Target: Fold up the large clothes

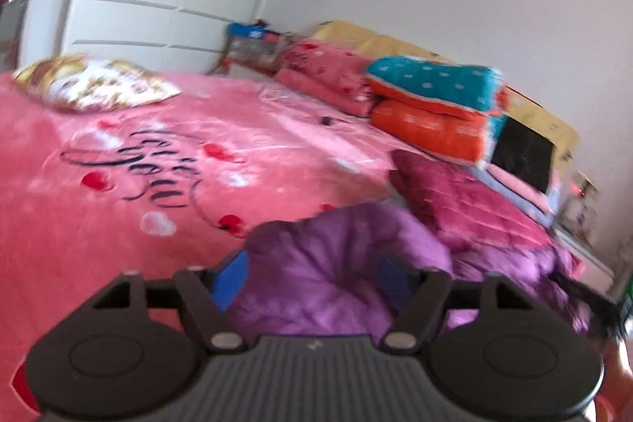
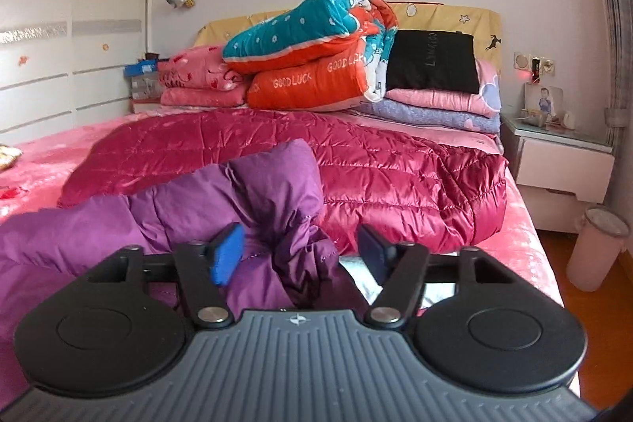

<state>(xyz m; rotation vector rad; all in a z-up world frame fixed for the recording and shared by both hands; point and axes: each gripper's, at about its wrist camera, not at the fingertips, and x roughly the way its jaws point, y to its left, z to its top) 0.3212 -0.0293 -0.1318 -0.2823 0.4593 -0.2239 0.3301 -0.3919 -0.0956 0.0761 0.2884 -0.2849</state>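
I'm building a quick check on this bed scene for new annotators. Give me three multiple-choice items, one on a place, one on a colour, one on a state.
1. Where does the black bag sit?
A. on the floor
B. on the folded bedding at the headboard
C. on the nightstand

2. What colour is the puffy jacket nearest the grippers?
A. purple
B. green
C. white

3. How stand the jaws of the right gripper?
A. shut tight on the jacket
B. spread apart, pads not pressing the fabric
C. out of view

Answers: 1 B, it leans atop the pink folded bedding. 2 A, its fabric is plainly purple. 3 B, the blue pads stand wide with fabric loose between.
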